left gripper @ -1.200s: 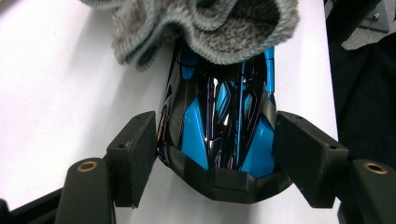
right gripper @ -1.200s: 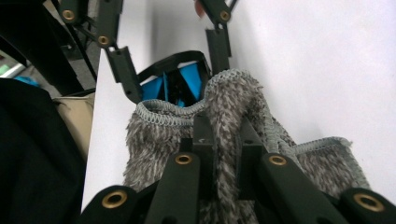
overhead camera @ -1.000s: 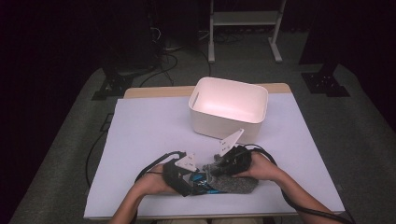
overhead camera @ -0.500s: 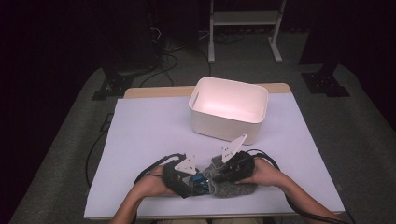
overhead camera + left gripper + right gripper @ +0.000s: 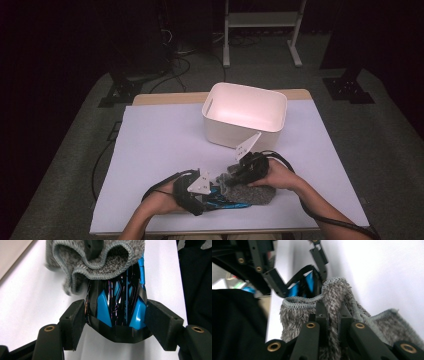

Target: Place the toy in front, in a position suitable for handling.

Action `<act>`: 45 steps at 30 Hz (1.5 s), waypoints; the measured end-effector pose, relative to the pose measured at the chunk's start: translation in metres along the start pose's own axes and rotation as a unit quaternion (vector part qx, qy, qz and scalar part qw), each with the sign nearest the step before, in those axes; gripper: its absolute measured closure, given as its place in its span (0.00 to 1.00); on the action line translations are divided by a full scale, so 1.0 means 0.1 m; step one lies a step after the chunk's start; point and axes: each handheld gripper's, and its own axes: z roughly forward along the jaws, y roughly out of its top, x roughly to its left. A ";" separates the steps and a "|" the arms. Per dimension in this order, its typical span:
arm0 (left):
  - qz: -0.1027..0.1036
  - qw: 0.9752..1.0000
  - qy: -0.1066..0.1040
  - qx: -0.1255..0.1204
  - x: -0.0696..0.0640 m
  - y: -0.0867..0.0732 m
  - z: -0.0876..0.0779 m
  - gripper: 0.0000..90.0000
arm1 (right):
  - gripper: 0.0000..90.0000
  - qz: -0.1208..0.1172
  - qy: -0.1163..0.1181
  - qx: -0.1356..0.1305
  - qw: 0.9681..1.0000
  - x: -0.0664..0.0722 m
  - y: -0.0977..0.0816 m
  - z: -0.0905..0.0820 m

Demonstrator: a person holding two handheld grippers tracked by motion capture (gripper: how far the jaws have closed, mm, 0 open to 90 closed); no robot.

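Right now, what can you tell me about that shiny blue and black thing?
The blue and black thing looks like glossy hard plastic, rounded at the near end, with bright blue panels between black ribs. It lies low over the white table cover near the person's edge. The left gripper has a finger pressed on each side of it. Its far end is tucked under a fuzzy grey cloth, which the right gripper pinches.

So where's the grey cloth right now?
High view: the grey cloth lies at the table's near edge, right of the blue-black object, pinched by the right gripper.
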 end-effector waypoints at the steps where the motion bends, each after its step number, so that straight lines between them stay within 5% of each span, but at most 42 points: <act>1: 0.003 1.000 0.001 0.001 0.00 0.00 0.00 0.37 | 0.91 0.000 0.000 0.000 1.000 0.00 0.00 0.00; 4: 0.010 1.000 0.004 0.004 -0.02 0.01 0.00 0.37 | 0.91 0.015 0.010 0.002 1.000 -0.02 0.00 0.00; 11: -0.002 1.000 0.001 -0.002 0.00 -0.01 0.00 0.37 | 0.90 -0.009 0.000 0.025 1.000 -0.01 0.06 -0.01; 14: 0.000 1.000 0.002 -0.001 -0.01 -0.01 0.00 0.37 | 0.88 0.002 0.006 0.026 1.000 -0.03 0.05 -0.04; 17: 0.000 1.000 0.002 0.000 -0.01 0.00 0.00 0.37 | 0.63 0.020 0.003 0.040 0.999 -0.09 -0.01 -0.08; 22: -0.001 1.000 0.002 -0.002 -0.01 0.00 0.00 0.37 | 0.52 0.033 0.014 0.041 0.999 -0.14 -0.05 -0.07; 23: 0.002 1.000 0.003 0.001 -0.01 0.00 0.00 0.37 | 0.46 0.039 0.032 0.046 0.998 -0.17 -0.07 -0.03; 30: 0.002 1.000 0.002 -0.001 -0.01 -0.01 0.00 0.37 | 0.49 0.055 0.057 0.047 0.996 -0.17 -0.11 0.03; 34: -0.015 1.000 -0.012 -0.010 0.04 -0.02 -0.01 0.37 | 0.51 0.045 0.048 0.043 0.997 -0.12 -0.12 0.01; 38: -0.072 0.997 -0.035 -0.017 0.16 -0.09 -0.02 0.32 | 0.51 0.023 0.036 0.039 0.998 -0.05 -0.12 0.00; 40: -0.125 0.990 -0.056 -0.037 0.25 -0.15 -0.01 0.30 | 0.52 0.003 0.020 0.035 0.999 0.04 -0.12 -0.02; 42: -0.137 0.988 -0.066 -0.042 0.27 -0.16 -0.01 0.30 | 0.52 -0.010 0.011 0.030 0.999 0.09 -0.13 -0.03; 45: -0.168 0.979 -0.105 -0.043 0.31 -0.18 0.05 0.30 | 0.52 -0.024 -0.002 0.022 0.999 0.15 -0.15 -0.04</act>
